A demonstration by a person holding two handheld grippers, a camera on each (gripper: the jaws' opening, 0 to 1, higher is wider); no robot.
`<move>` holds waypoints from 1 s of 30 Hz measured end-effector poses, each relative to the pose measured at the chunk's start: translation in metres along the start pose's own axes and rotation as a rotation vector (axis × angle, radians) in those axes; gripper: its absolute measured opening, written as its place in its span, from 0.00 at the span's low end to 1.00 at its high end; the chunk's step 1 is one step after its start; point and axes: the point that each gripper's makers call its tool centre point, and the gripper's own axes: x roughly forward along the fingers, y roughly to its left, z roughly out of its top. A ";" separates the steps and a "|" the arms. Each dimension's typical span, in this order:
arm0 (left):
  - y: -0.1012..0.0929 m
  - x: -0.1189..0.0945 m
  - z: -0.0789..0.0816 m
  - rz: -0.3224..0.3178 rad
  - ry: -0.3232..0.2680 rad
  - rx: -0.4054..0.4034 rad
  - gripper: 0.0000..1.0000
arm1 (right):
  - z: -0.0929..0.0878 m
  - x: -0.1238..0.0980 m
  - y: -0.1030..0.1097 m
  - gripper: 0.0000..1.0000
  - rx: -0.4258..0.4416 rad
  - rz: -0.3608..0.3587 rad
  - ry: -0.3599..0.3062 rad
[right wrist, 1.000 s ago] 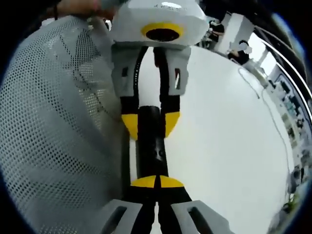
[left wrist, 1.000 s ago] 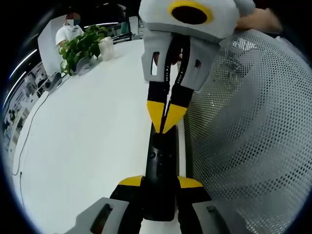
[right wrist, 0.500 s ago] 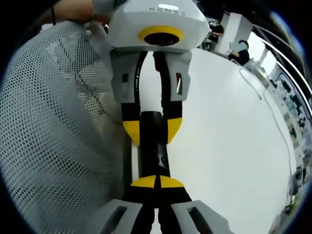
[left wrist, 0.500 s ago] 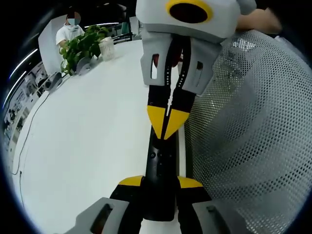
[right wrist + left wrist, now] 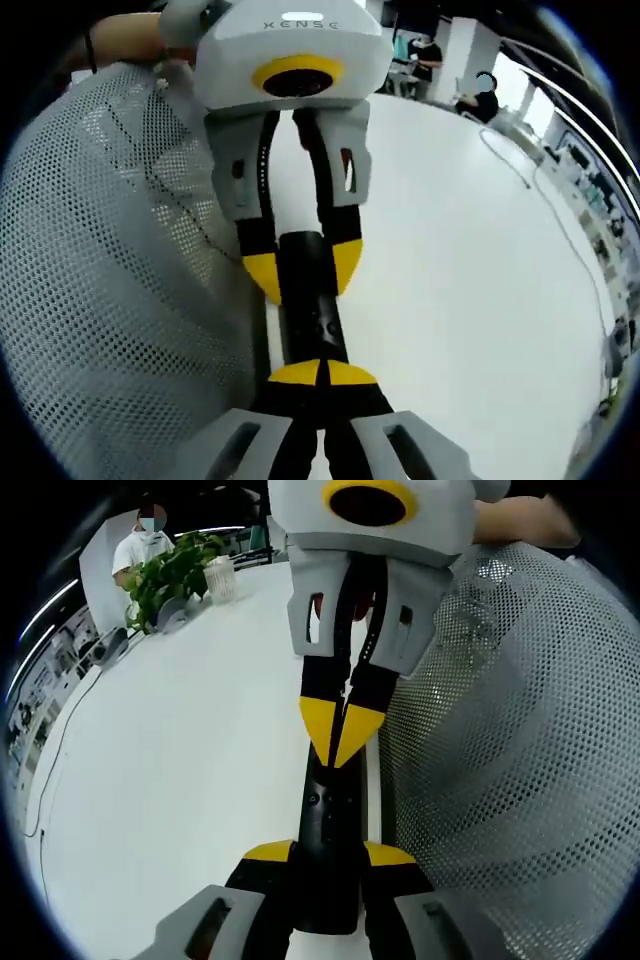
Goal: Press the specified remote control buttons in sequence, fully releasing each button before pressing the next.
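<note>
The black remote control [image 5: 330, 830] lay lengthwise over the white table [image 5: 180, 770], clamped at one end between the yellow-tipped jaws of the left gripper [image 5: 328, 852]. The right gripper [image 5: 338, 742] came down from the opposite end, jaws together, tips resting on the remote's button face. In the right gripper view, a white mesh chair back [image 5: 110, 300] stood just beside the table.

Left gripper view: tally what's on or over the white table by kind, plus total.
Remote control: 1
Grippers: 2, left gripper shut on the remote's near end, right gripper shut, tips at its far end
Potted plant: 1
White cup: 1
Total: 5, all over the white table.
</note>
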 end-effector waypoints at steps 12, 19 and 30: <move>0.000 0.000 0.000 0.000 0.000 0.000 0.25 | 0.009 0.004 0.003 0.00 -0.075 -0.003 -0.011; 0.000 0.000 0.000 -0.002 -0.003 0.002 0.25 | 0.008 0.006 0.002 0.00 -0.081 -0.013 -0.016; 0.000 0.000 0.000 -0.005 -0.008 0.005 0.25 | 0.013 0.008 0.004 0.00 -0.173 -0.028 -0.002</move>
